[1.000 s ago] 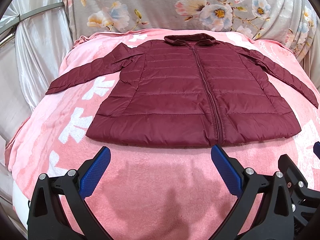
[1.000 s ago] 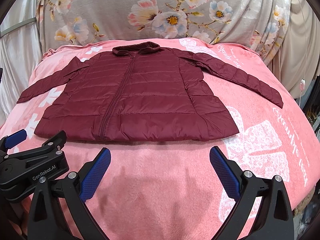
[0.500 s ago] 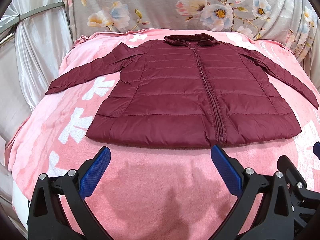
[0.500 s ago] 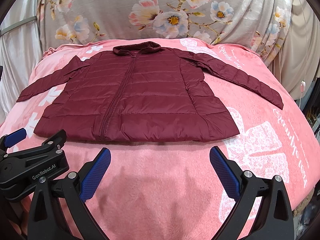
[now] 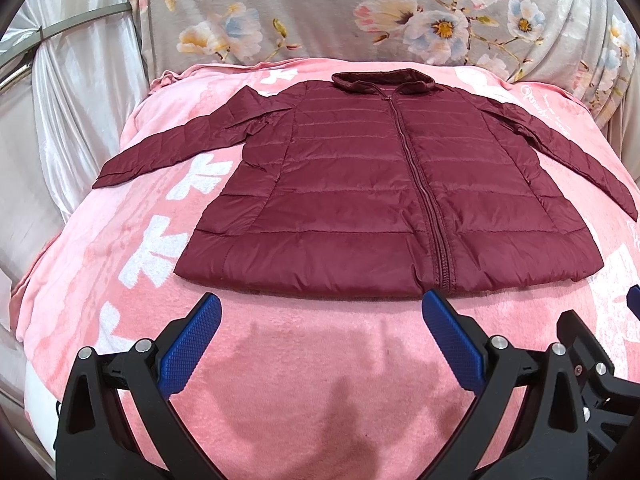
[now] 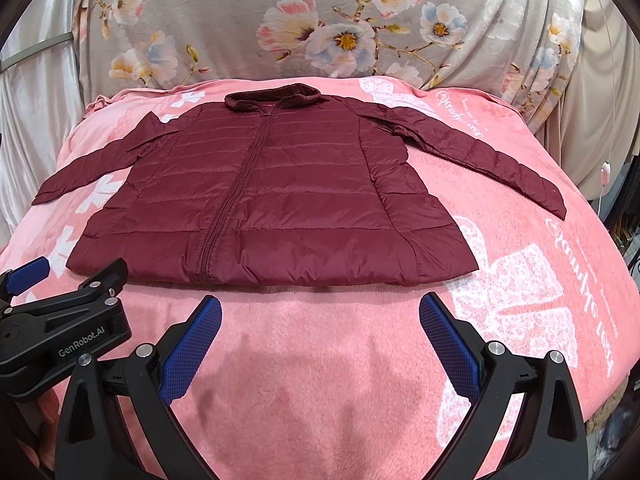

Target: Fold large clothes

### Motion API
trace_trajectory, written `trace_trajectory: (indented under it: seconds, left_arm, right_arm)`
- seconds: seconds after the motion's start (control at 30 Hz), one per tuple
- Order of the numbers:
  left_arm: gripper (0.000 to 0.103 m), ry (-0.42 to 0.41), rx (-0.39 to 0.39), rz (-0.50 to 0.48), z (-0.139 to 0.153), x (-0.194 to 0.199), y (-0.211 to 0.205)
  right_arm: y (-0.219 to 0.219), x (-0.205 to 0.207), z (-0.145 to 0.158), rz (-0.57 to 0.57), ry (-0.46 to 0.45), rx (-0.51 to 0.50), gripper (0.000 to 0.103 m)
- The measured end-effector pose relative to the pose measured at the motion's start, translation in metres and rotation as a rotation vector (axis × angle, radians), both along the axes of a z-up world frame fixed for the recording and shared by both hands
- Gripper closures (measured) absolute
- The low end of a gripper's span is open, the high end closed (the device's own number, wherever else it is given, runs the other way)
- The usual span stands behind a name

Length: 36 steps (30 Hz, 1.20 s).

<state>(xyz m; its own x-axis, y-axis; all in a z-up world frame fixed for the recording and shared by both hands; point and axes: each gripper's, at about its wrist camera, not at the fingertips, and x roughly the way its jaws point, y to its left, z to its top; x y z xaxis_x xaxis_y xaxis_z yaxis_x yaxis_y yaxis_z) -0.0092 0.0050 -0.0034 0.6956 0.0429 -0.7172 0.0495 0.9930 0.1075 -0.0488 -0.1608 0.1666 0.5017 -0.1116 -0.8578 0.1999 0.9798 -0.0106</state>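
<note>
- Left wrist view, nearest: left gripper [image 5: 320, 320] with blue-padded fingers [image 5: 188, 350] spread wide, nothing between them, hovering over bare pink blanket [image 5: 304, 380] just short of the jacket hem.
- Right wrist view, nearest: right gripper [image 6: 320, 322] likewise spread wide and empty, over the same blanket, hem just ahead.
- Versus 1.0 s and 0.5 s ago: almost no change; both grippers keep the same spread, jacket unmoved, framing nearly identical in both views.
- Middle: maroon puffer jacket [image 5: 384, 200] lies flat, front up, zipper [image 5: 424, 204] closed, hem toward the cameras, collar [image 5: 382, 79] at the far end, both sleeves spread out to the sides on the blanket.
- Far: floral fabric backdrop [image 5: 340, 12] behind the collar; silvery curtain [image 5: 76, 92] at the left.
- Only the right wrist view shows the left gripper body from outside, at lower left, labelled GenRobot.AI, just beside the jacket's hem corner; also the whole right sleeve [image 6: 480, 156] to its cuff and a white cord [image 6: 606, 170] at far right.
- Only the left wrist view shows the left sleeve [image 5: 172, 148] cuff well clear and a metal bar [image 5: 72, 28] on the curtain; the right gripper appears there as black parts at the lower right edge.
</note>
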Motion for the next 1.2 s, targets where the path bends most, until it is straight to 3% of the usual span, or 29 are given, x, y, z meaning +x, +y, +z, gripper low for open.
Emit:
trace_trajectory:
  seconds: [0.37, 0.5, 0.67, 0.87, 1.07, 1.2]
  left_arm:
    - [0.005, 0.003, -0.01, 0.009, 0.002, 0.011, 0.009]
    - [0.005, 0.01, -0.043, 0.029, 0.001, 0.023, 0.021]
    - [0.005, 0.029, -0.062, 0.065, -0.003, 0.046, 0.038]
    - [0.005, 0.031, -0.091, 0.073, -0.006, 0.065, 0.048]
    - [0.005, 0.018, -0.125, 0.1, -0.009, 0.085, 0.058]
    - [0.005, 0.002, -0.122, 0.122, -0.011, 0.098, 0.062]
  right_arm:
    - [-0.023, 0.01, -0.004, -0.029, 0.0, 0.008, 0.006]
    - [-0.087, 0.028, -0.009, -0.148, -0.036, 0.09, 0.006]
    - [-0.198, 0.054, -0.021, -0.374, -0.117, 0.154, 0.006]
    - [-0.327, 0.079, -0.058, -0.651, -0.152, 0.223, 0.009]
    - [-0.403, 0.083, -0.106, -0.836, -0.12, 0.294, 0.02]
    - [-0.428, 0.082, -0.127, -0.905, -0.124, 0.319, 0.028]
